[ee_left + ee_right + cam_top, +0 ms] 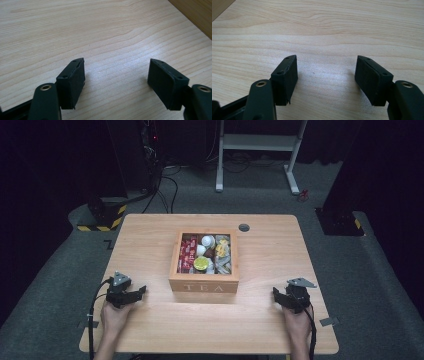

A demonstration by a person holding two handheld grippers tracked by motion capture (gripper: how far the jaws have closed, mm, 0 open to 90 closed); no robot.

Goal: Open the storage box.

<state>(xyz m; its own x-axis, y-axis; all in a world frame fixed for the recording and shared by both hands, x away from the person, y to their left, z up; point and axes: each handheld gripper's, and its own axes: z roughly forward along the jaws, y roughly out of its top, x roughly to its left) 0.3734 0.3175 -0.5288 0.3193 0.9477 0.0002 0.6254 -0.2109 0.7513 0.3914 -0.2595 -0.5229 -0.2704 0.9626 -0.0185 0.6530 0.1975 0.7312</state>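
Note:
A wooden box marked TEA (203,286) stands in the middle of the table, its lid off, with red packets, white and yellow capsules and several wrapped sachets inside. My left gripper (135,295) rests on the table to the box's left, held by a hand, jaws wide open with bare wood between them (116,75). A corner of the box (197,15) shows at the upper right of the left gripper view. My right gripper (281,297) rests to the box's right, also open over bare wood (325,72).
The light wooden table (150,235) has a round grey cable port (244,227) behind the box. Beyond the table stand a white frame (257,142) and dark equipment with cables on grey carpet.

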